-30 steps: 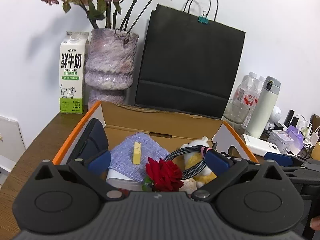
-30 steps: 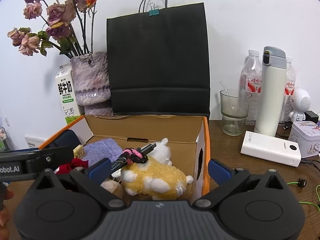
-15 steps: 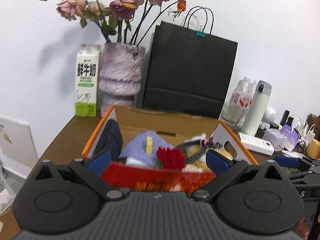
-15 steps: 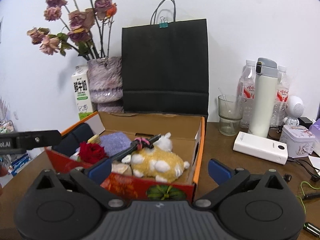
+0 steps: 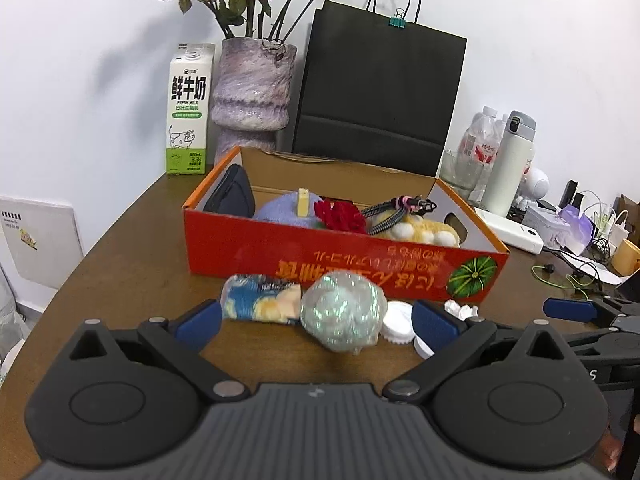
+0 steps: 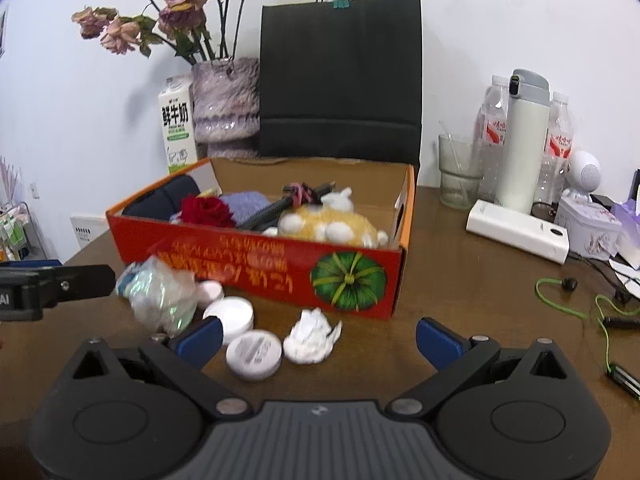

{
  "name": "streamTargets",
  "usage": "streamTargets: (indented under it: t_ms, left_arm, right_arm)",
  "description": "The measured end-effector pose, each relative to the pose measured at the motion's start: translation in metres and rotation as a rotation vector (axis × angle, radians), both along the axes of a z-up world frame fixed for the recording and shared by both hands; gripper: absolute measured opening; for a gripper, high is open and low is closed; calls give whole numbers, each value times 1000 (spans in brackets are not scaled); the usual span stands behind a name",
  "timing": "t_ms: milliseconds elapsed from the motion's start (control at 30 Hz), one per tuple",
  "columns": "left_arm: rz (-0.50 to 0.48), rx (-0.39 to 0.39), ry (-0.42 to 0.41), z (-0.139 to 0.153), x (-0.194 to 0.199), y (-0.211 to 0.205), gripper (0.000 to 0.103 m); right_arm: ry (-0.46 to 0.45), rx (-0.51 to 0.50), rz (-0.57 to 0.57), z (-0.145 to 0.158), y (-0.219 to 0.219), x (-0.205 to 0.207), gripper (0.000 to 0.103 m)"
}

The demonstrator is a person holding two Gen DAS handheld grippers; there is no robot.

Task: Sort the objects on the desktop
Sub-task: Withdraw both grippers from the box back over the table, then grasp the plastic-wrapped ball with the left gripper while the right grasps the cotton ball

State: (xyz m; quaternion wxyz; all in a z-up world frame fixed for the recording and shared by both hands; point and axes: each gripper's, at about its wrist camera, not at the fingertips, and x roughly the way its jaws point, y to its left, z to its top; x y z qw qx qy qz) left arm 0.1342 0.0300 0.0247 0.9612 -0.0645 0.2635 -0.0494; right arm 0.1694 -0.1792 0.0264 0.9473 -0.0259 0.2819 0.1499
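Note:
An orange cardboard box [image 5: 344, 258] [image 6: 256, 264] stands on the brown table and holds a red rose [image 5: 340, 216], a yellow plush toy [image 6: 328, 226], a braided cable [image 5: 396, 208], a purple cloth and a dark pouch. In front of it lie a blue snack packet [image 5: 260, 300], a shiny crumpled wrapper ball [image 5: 342, 316] [image 6: 160, 296], two round white lids [image 6: 254, 354] and a crumpled white tissue [image 6: 312, 336]. My left gripper [image 5: 316, 322] is open just short of the wrapper ball. My right gripper [image 6: 320, 338] is open, with the tissue and a lid between its fingers' span.
Behind the box stand a milk carton [image 5: 188, 108], a purple vase with dried roses [image 5: 252, 92] and a black paper bag [image 5: 380, 96]. To the right are a glass [image 6: 458, 172], a white thermos [image 6: 524, 140], water bottles, a white power bank [image 6: 518, 230], a tin and green earphone cables [image 6: 568, 296].
Both grippers have pulled back from over the box and dropped lower. The box front and the loose items on the table before it have come into view. Both stay open.

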Motion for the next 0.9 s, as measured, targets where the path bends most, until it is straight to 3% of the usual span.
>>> streamTargets:
  t_ms: [600,900]
  left_arm:
    - [12,13,17,-12,-7,-25,103]
    - [35,9,36,-15,15,-19,103]
  right_arm:
    - [21,43,-22,-9,-8,-16,103]
    - [37,44,-40,-16,-9,-7,103]
